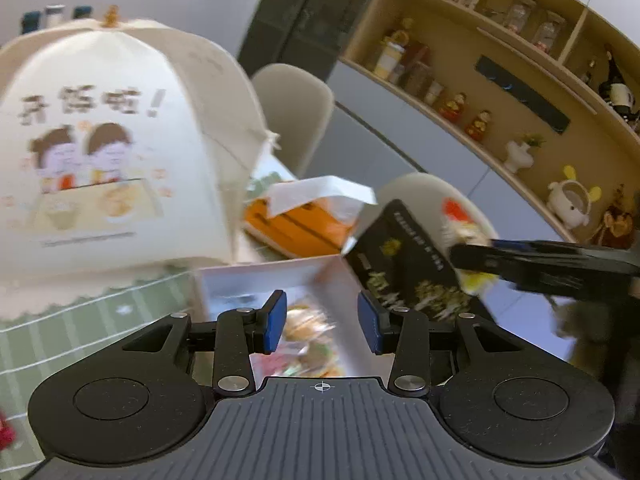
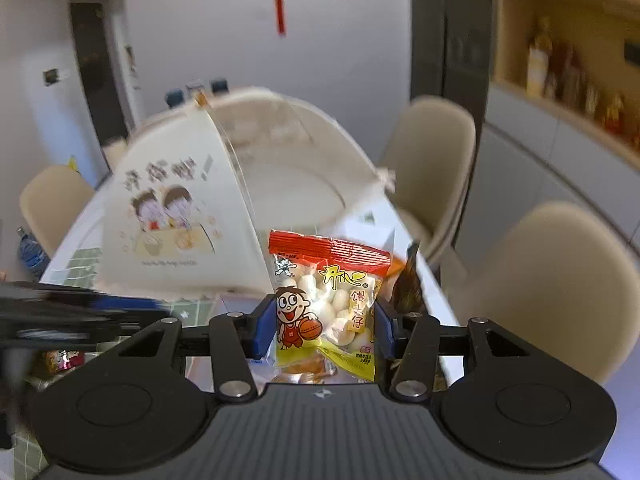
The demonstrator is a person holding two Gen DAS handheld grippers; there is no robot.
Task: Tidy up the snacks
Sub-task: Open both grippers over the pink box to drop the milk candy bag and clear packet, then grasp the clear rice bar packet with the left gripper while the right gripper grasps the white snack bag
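My right gripper [image 2: 325, 322] is shut on a red and yellow bag of small round biscuits [image 2: 330, 300], held upright above the table. The same gripper [image 1: 460, 258] and bag [image 1: 460, 224] show at the right of the left wrist view. My left gripper [image 1: 322, 320] is open and empty over a white box [image 1: 256, 280] that holds blurred snack packets [image 1: 308, 328]. A black snack bag [image 1: 404, 260] stands tilted at the box's right corner; its edge also shows in the right wrist view [image 2: 408, 280].
A large cream food cover [image 1: 112, 152] with a cartoon print fills the left of the table. An orange tissue box [image 1: 296, 224] lies behind the white box. Beige chairs [image 2: 432, 168] stand on the right. Wall shelves [image 1: 500, 92] hold jars and figurines.
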